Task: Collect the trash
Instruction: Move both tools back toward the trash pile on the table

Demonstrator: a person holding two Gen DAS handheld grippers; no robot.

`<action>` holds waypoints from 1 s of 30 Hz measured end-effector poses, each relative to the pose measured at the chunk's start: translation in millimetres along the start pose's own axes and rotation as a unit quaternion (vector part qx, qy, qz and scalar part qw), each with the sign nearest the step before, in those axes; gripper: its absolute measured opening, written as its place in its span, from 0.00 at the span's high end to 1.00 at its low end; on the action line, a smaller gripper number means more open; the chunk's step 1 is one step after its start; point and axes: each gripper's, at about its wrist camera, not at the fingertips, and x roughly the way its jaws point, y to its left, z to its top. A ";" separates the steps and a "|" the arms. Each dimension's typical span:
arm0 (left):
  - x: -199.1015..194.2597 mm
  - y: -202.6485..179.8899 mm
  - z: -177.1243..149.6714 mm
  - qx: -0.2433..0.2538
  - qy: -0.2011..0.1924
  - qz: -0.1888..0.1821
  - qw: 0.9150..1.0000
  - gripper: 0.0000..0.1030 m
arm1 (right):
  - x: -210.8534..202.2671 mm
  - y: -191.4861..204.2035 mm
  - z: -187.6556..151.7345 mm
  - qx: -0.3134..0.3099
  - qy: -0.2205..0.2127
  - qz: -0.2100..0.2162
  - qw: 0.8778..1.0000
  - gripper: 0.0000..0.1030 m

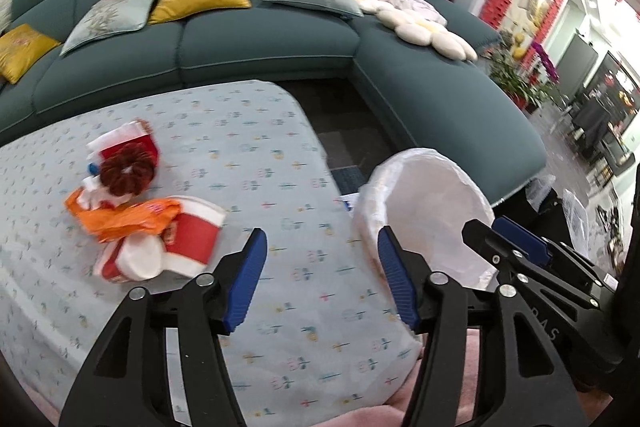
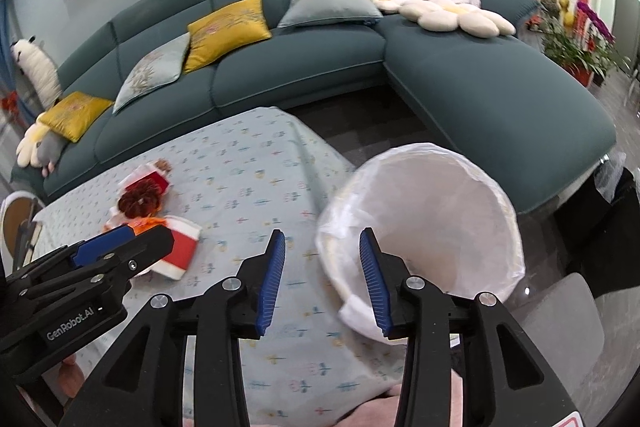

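A pile of trash lies on the patterned tablecloth: an orange wrapper (image 1: 128, 221), red-and-white paper cups (image 1: 188, 235), a dark red scrunchie-like ring (image 1: 127, 174) and a red carton (image 1: 132, 147). The pile also shows in the right wrist view (image 2: 160, 223). A bin lined with a white bag (image 1: 432, 215) (image 2: 436, 223) stands beside the table's right edge. My left gripper (image 1: 320, 279) is open and empty over the table, right of the pile. My right gripper (image 2: 322, 279) is open and empty at the bin's near rim.
The table (image 1: 260, 155) has a light blue patterned cloth. A teal L-shaped sofa (image 1: 240, 43) with yellow and grey cushions, flower pillows and a red plush bear wraps behind and to the right. Dark floor lies between table and sofa.
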 end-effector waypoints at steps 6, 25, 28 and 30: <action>-13.3 36.8 -10.6 -0.031 -0.004 0.024 0.999 0.40 | -1.3 34.1 -3.2 -0.027 0.004 0.014 1.000 0.59; -26.3 149.4 -41.5 -0.130 0.010 0.079 0.988 0.19 | 10.8 119.7 -12.9 -0.084 0.028 0.041 0.995 0.59; -19.2 163.5 -45.0 -0.141 0.021 0.080 0.987 0.18 | 17.6 129.7 -14.7 -0.087 0.035 0.046 0.994 0.59; -13.2 172.7 -46.9 -0.147 0.030 0.079 0.986 0.18 | 22.6 136.2 -15.1 -0.089 0.040 0.049 0.994 0.59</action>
